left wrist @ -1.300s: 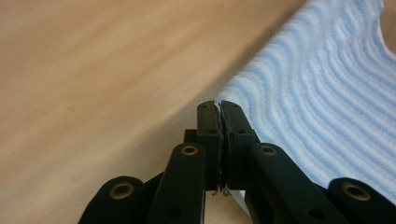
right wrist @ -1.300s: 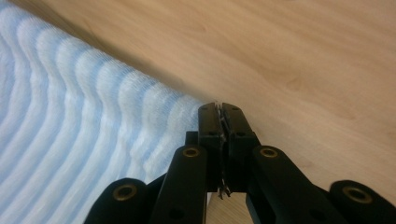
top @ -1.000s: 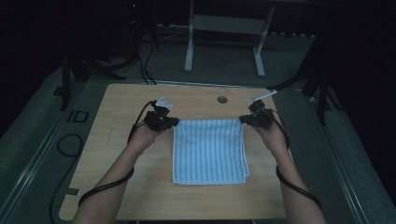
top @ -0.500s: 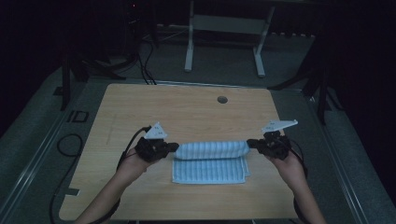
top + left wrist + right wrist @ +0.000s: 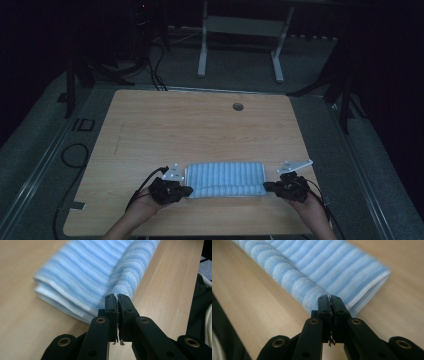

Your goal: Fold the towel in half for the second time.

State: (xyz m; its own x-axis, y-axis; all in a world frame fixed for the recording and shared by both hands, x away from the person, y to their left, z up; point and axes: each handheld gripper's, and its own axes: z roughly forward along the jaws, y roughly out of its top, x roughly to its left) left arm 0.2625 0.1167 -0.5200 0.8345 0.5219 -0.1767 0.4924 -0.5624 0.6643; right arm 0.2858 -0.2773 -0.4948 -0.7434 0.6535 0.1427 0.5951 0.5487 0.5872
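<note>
Nearest the person, the left gripper (image 5: 186,190) and the right gripper (image 5: 267,187) each pinch a near corner of the blue striped towel (image 5: 225,179), the left's jaws having just eased a little with cloth between them. A second ago the towel lay open mid-table; both hands have since drawn its far edge toward the near edge of the table (image 5: 200,125), folding it. The towel now lies as a narrow band, long axis left to right.

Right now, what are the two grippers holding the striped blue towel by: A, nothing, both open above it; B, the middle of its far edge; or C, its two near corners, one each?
C: the left gripper and right gripper each pinch one near end of the folded towel.
</note>
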